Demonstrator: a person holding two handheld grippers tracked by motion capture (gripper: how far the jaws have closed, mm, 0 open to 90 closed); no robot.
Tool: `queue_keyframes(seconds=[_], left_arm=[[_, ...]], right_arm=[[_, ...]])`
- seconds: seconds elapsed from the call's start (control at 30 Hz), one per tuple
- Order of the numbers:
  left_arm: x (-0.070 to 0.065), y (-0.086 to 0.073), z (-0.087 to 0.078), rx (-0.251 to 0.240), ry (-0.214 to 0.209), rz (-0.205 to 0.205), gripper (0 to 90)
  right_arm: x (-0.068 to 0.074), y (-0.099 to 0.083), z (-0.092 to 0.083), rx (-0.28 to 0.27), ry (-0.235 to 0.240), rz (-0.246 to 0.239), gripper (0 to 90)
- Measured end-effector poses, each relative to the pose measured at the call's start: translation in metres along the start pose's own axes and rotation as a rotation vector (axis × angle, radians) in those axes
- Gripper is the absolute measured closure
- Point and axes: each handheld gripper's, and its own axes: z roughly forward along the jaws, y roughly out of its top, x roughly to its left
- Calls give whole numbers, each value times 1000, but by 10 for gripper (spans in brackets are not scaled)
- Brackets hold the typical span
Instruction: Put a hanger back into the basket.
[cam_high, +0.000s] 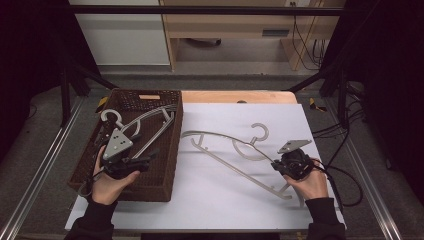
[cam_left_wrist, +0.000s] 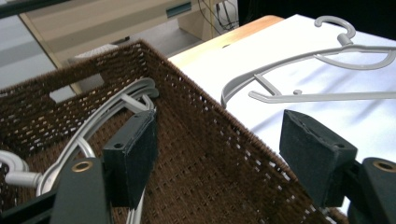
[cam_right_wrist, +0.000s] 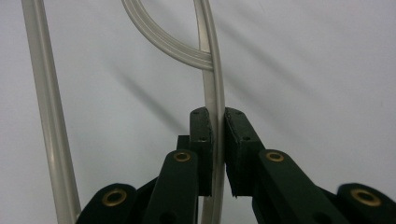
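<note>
A grey plastic hanger (cam_high: 227, 162) lies on the white sheet (cam_high: 225, 200), its hook toward the far side. My right gripper (cam_high: 277, 164) is shut on one end of its curved arm; in the right gripper view the pads (cam_right_wrist: 201, 140) press on the thin grey strip (cam_right_wrist: 215, 93) from both sides. A second grey hanger (cam_high: 150, 117) lies inside the brown wicker basket (cam_high: 172, 150) at the left. My left gripper (cam_high: 142, 160) hovers over the basket with its jaws open and nothing between them (cam_left_wrist: 224, 154); the basket hanger (cam_left_wrist: 116, 102) lies below its left jaw.
The basket's woven wall (cam_left_wrist: 210, 121) stands between the left gripper and the table hanger (cam_left_wrist: 327, 95). Bare wooden tabletop (cam_high: 240, 96) shows behind the sheet. Cables (cam_high: 345, 180) trail off the right edge. Black frame posts stand at both far corners.
</note>
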Motion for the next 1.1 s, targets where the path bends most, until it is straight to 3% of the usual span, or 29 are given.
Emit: queue_keyframes(seconds=[0.27,0.67,0.87,1.1], left_arm=[[-4,22,-10,-35,-49,28,272],[-18,59,-11,-39,-99,88,270],[-35,79,-1,3,-144,163,271],[-56,93,24,74,-201,253,280]], right_arm=[[17,10,-26,-60,-9,-95,827],[33,21,-57,-136,-24,-171,827],[42,33,-62,-140,-11,-225,827],[51,42,-59,-132,8,-266,827]])
